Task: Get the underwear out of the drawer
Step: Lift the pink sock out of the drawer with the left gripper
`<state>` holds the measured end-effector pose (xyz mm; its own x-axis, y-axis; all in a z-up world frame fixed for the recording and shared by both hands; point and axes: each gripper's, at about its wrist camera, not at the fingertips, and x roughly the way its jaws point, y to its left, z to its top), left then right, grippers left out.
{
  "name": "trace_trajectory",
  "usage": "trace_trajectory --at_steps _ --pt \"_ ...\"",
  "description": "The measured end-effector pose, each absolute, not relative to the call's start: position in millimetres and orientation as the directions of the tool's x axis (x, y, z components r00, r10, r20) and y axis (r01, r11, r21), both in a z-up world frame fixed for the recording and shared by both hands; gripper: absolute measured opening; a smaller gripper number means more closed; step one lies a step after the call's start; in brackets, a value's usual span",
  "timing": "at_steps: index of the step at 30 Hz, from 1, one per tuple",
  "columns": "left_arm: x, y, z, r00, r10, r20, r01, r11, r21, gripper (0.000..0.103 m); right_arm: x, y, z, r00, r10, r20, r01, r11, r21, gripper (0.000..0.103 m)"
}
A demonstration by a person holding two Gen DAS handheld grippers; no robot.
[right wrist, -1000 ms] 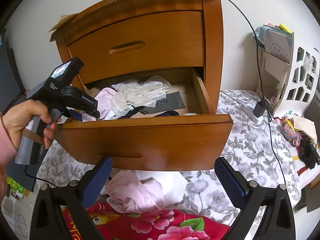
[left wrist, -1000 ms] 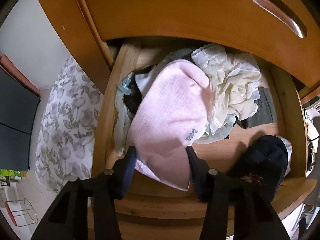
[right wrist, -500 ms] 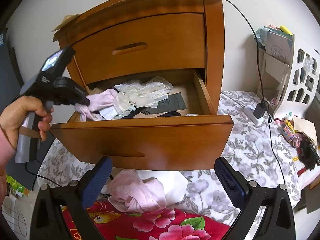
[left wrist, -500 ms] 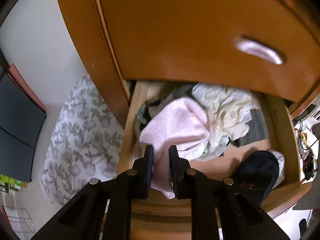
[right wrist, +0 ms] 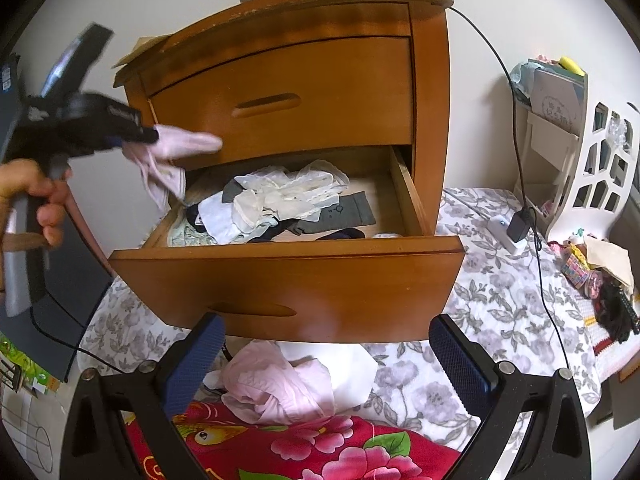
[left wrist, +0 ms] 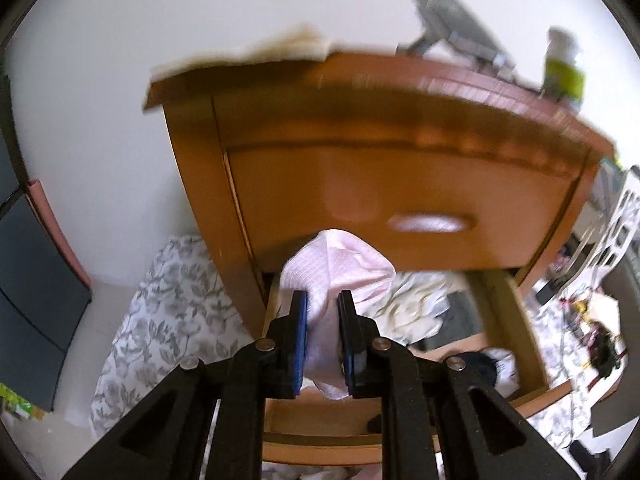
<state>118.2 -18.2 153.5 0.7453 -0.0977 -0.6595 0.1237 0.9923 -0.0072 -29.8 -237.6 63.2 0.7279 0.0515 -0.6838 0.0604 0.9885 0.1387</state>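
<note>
Pink ribbed underwear [left wrist: 336,280] is pinched tight in my left gripper [left wrist: 323,322] right now, blue pads squeezed onto the fabric from both sides. Those jaws have just been closing, and the cloth is bunched between them, with a fold puffing up past the fingertips and a tail hanging down below. From the right wrist view the same piece [right wrist: 172,156] dangles off the gripper's tip, lifted clear above the open drawer [right wrist: 288,276], over its left end, in front of the shut upper drawer [right wrist: 280,96]. My hand [right wrist: 38,200] is wrapped around the handle, far left of that shot.

Under the left gripper, the drawer has a heap of stuff in it: a cream lacy piece [right wrist: 288,192], something pale blue-white [right wrist: 218,216] just left of it, a grey flat item [right wrist: 348,212] to the right, and some dark bits along the front edge. The left view is pretty blurred, so I can't make out much more than that in there.

My right gripper [right wrist: 326,360] is hanging with its jaws spread wide, nothing between them, pointed at the drawer front. Just beyond its fingertips, on the floor, sits another pink garment [right wrist: 276,384] with something white [right wrist: 344,368] beside it, on a red flowered blanket [right wrist: 304,448]. Grey floral bedding [right wrist: 500,304] spreads off to the right.
</note>
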Motion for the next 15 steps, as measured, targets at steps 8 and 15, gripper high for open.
trace_trajectory --at_steps 8,15 --pt "63.5 -23.2 198.6 0.813 -0.19 -0.55 0.199 0.979 -0.044 0.016 -35.8 -237.1 70.5 0.742 0.052 -0.668 0.057 0.988 0.141 0.103" --pt "15.9 -29.5 213.5 0.826 -0.264 -0.498 0.261 0.962 -0.077 0.016 -43.8 -235.1 79.5 0.756 0.062 -0.652 0.042 0.989 0.143 0.103"
